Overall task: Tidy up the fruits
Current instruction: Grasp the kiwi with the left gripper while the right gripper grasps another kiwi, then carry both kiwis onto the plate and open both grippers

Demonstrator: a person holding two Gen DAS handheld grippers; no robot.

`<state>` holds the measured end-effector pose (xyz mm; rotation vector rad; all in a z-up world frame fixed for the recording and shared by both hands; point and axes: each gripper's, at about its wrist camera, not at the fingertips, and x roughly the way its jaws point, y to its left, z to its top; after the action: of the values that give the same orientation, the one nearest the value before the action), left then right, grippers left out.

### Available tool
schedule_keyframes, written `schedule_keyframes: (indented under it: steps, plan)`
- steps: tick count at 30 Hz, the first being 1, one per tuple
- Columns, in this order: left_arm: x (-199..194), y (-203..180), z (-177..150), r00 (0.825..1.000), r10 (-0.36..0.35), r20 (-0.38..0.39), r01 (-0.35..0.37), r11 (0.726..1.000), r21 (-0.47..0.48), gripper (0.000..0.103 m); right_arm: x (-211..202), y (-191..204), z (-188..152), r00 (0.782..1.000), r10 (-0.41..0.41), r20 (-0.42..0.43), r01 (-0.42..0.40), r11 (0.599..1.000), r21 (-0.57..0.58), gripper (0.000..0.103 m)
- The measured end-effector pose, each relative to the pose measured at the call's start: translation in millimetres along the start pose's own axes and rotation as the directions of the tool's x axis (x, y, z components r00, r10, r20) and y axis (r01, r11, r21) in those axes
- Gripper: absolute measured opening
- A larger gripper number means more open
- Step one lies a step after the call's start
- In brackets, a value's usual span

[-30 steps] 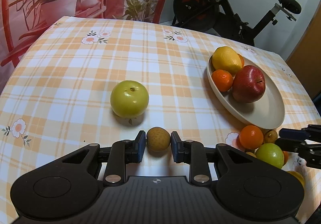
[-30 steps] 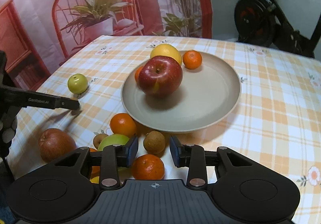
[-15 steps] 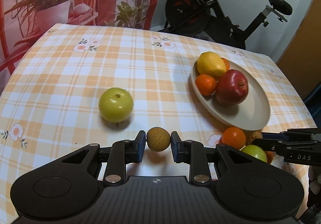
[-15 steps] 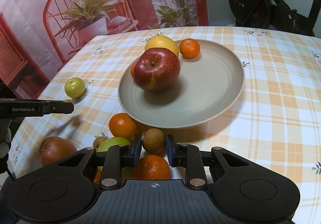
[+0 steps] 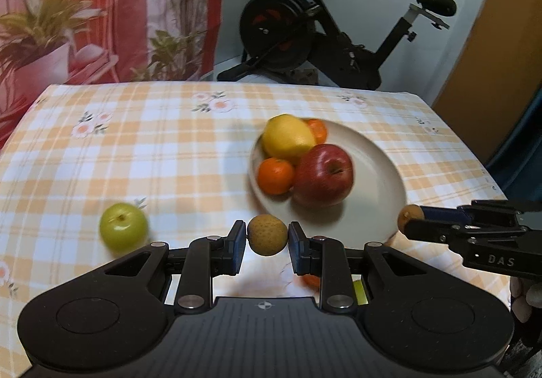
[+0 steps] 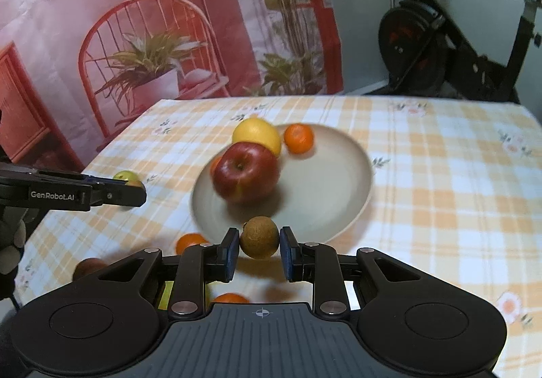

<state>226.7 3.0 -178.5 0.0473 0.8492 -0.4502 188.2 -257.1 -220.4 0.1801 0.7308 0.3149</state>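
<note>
- Plate (image 5: pixel 382 174) (red apple (image 5: pixel 323 174) and citrus on it) lies beyond both hand-held grippers.
- Left hand-held gripper (image 5: pixel 267 237) pinches a brown fruit (image 5: pixel 267 235), clamped between its pads.
- Right hand-held gripper (image 6: pixel 259 240) likewise grips another brown fruit (image 6: pixel 260 237).

Glossy red apple (image 5: pixel 324 174), matt ceramic-looking plate (image 5: pixel 379 171), smooth checked tablecloth (image 5: pixel 152 154), matt black plastic tool (image 5: pixel 267 239).
</note>
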Motion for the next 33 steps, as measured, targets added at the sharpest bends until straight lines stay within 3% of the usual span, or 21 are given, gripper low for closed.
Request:
schedule_keyframes:
  steps: [18, 33]
  plan:
    - [53, -37, 15, 0.997, 0.013, -0.081, -0.007, 0.997, 0.076, 0.029, 34, -41, 22, 0.998, -0.054, -0.007, 0.053, 0.993, -0.105, 0.024]
    - [72, -43, 15, 0.992, 0.032, -0.118, -0.020, 0.994, 0.107, 0.029, 41, -27, 8, 0.999, 0.016, -0.044, -0.022, 0.992, -0.124, 0.023]
